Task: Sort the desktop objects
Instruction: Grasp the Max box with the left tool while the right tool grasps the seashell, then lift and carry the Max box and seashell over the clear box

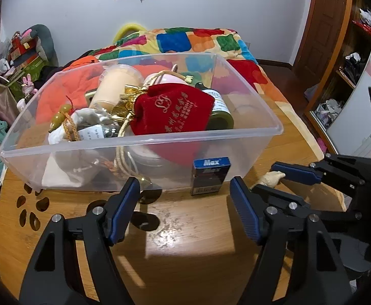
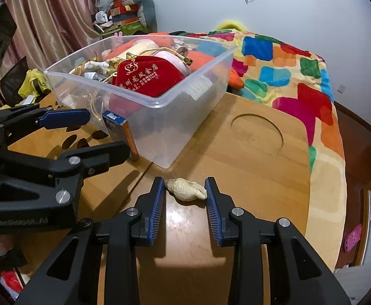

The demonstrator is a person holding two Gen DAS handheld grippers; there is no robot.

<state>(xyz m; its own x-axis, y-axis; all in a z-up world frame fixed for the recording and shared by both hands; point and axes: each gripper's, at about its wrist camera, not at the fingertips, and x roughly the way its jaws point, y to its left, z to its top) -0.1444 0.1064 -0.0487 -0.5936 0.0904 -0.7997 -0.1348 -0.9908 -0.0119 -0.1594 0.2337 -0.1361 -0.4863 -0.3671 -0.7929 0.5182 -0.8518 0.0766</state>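
A clear plastic bin [image 1: 144,147] [image 2: 198,73] on the wooden table holds a red velvet pouch [image 1: 175,111] [image 2: 147,76], a cream cup, a gourd charm and other small items. A blue "Max" staple box [image 1: 208,175] [image 2: 119,129] stands against the bin's near wall. My left gripper [image 1: 185,190] is open and empty, just short of the box. A cream seashell [image 2: 185,189] [image 1: 269,178] lies on the table. My right gripper [image 2: 185,189] is open with its fingertips on either side of the shell, close to it or touching it.
The round wooden table [image 2: 236,167] has a shallow circular recess [image 2: 256,134] at the right and cut-out holes [image 1: 30,208] at the left. A colourful blanket [image 2: 299,81] lies on the bed behind. Shelves and a door stand at the right.
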